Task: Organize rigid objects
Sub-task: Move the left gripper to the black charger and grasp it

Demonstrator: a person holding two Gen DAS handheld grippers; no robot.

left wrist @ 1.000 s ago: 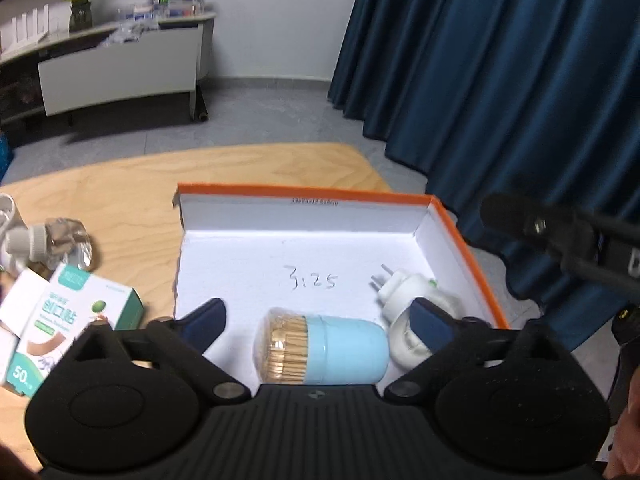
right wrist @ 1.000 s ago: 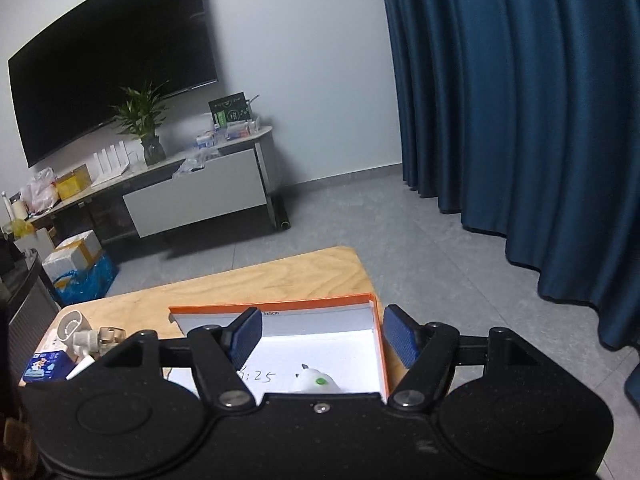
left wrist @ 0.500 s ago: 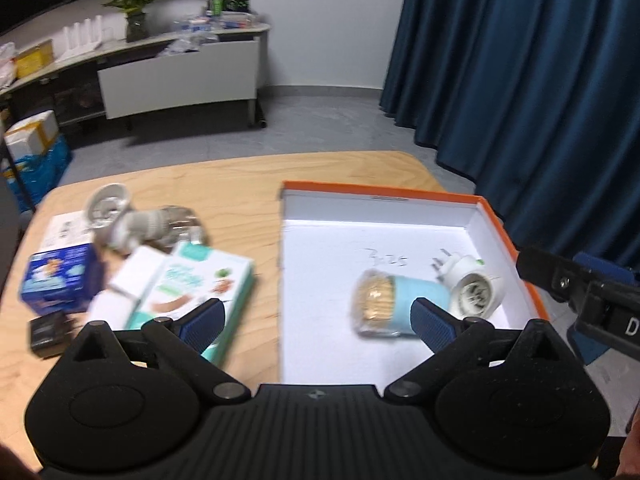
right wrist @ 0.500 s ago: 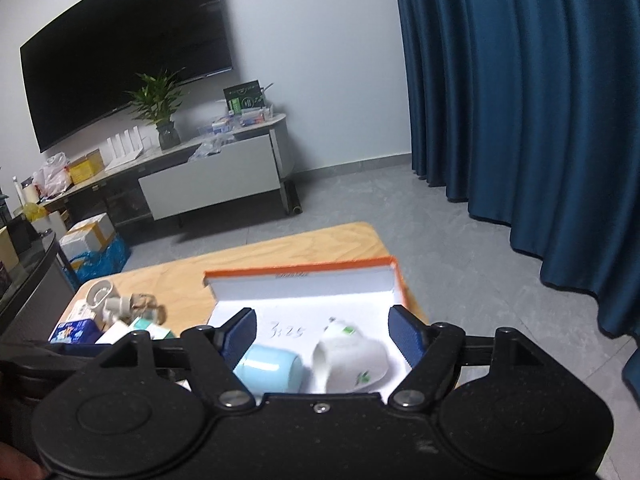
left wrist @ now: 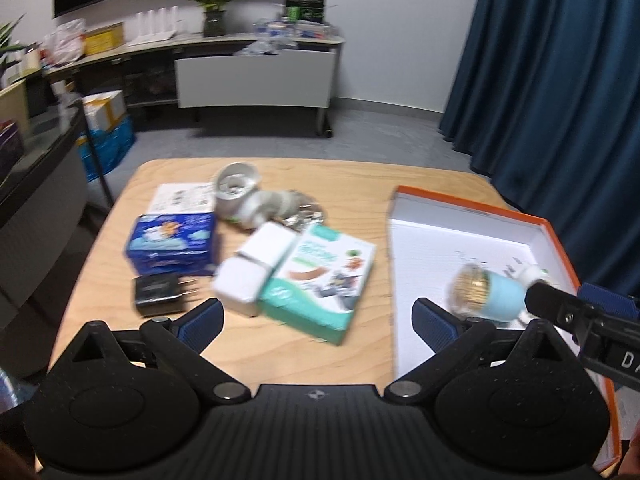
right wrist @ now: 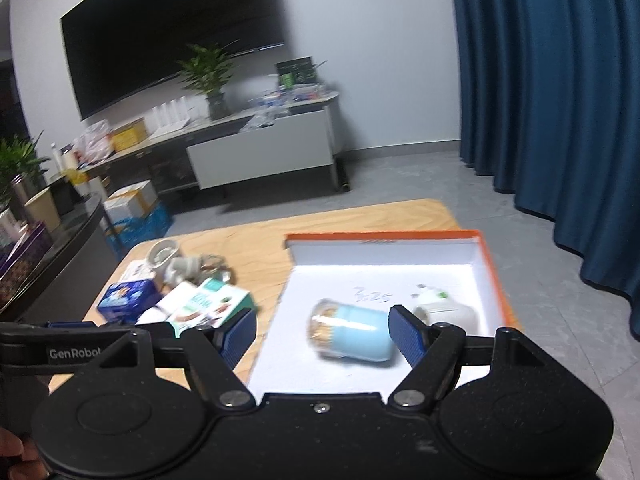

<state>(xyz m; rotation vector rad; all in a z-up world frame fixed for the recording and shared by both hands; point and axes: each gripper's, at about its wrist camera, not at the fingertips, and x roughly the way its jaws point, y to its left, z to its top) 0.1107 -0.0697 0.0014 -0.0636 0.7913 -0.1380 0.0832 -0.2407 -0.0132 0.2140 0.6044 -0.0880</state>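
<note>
So far we have two items in the orange box (left wrist: 554,236); several wait on the table (left wrist: 360,184), and both the left gripper (left wrist: 316,316) and the right gripper (right wrist: 322,330) are spread and empty.

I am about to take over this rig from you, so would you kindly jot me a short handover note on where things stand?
Left tongs: open, empty, over the table.
Right tongs: open, empty, jaws just opened wider, above the box.
Done: the blue toothpick jar lies on its side in the orange box, with the white plug beside it.
Left: the blue carton, green carton, white boxes, black adapter and the white pieces behind them are on the table outside the box.
</note>
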